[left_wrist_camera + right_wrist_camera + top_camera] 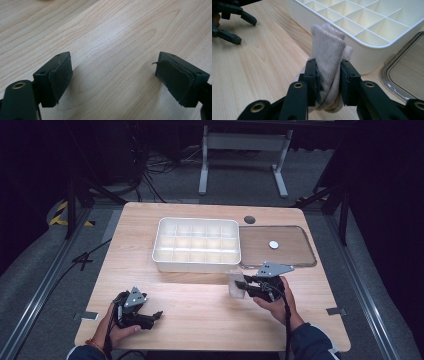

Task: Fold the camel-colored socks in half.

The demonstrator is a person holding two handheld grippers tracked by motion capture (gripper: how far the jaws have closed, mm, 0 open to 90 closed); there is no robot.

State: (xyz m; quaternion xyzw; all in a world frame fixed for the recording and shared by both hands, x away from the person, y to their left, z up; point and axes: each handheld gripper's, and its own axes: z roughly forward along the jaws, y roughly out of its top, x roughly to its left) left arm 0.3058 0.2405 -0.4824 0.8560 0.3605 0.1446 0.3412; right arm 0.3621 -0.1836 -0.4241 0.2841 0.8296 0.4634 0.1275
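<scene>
My right gripper is shut on a rolled beige cloth, held upright just above the wooden table, in front of the right front corner of the white compartment box. The box's cells show nothing inside. At the table's front left, my left gripper rests low over bare wood, its jaws wide open with nothing between them. The left gripper also appears far off in the right gripper view, at the upper left.
A clear lid lies flat to the right of the box, with a small white disc on it. A dark round grommet sits in the tabletop behind it. Bare wood stretches between the two grippers.
</scene>
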